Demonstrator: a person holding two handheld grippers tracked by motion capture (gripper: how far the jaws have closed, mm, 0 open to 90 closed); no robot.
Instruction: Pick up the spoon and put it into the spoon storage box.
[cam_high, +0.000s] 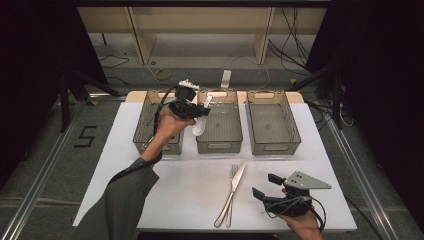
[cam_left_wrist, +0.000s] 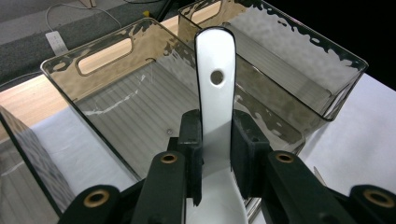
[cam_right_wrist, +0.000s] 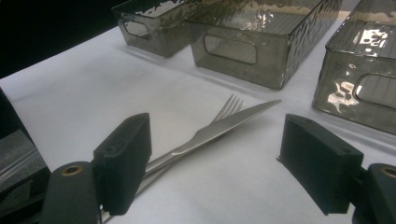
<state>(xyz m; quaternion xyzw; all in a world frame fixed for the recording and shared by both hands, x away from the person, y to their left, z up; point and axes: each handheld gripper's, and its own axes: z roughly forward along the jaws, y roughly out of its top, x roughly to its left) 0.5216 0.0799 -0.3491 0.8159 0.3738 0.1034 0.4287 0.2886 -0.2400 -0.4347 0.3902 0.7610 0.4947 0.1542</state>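
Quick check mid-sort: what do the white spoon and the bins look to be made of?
White spoon: glossy and opaque with a hanging hole, probably ceramic or melamine; the look alone won't settle which. Bins: smoky translucent plastic with a rippled, shiny surface, molded handle slots and ribbed floors.

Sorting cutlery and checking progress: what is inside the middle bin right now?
The middle bin looks empty: its ribbed floor shows bare. The white spoon, clamped in the left gripper, hangs above it. The spoon and gripper cover part of the floor near the bin's left wall.
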